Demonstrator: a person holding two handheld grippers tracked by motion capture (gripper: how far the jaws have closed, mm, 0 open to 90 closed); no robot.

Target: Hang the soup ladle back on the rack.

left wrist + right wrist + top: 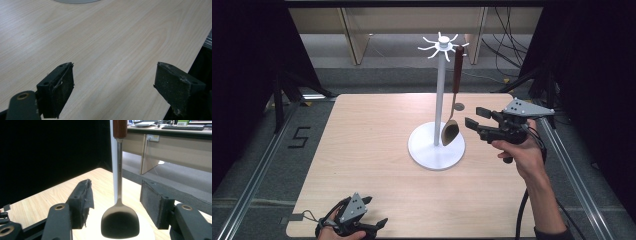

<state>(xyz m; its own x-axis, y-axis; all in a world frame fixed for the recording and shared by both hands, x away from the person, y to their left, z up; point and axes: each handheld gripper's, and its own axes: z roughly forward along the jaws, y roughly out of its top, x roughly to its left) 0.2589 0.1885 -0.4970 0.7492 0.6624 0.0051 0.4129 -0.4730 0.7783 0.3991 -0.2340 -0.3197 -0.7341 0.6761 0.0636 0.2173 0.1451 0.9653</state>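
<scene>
- Spatula [451, 131] hangs from white rack [440, 100], blade at 3 o'clock of the pole, above the base.
- Right tongs [474, 119]: released, flanking the blade, not touching.
- Left tongs [373, 214]: released, empty, at surface [372, 140] 7 o'clock edge.

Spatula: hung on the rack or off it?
Hung. The wooden-handled metal spatula dangles upright from a hook of the white pronged stand, its blade just above the base; the right gripper is open beside it.

One spatula [452, 110] hangs on one white hook stand [438, 100]. One wooden table [362, 150] carries the stand. Two handheld grippers are present: left gripper [374, 212], right gripper [477, 118].
</scene>
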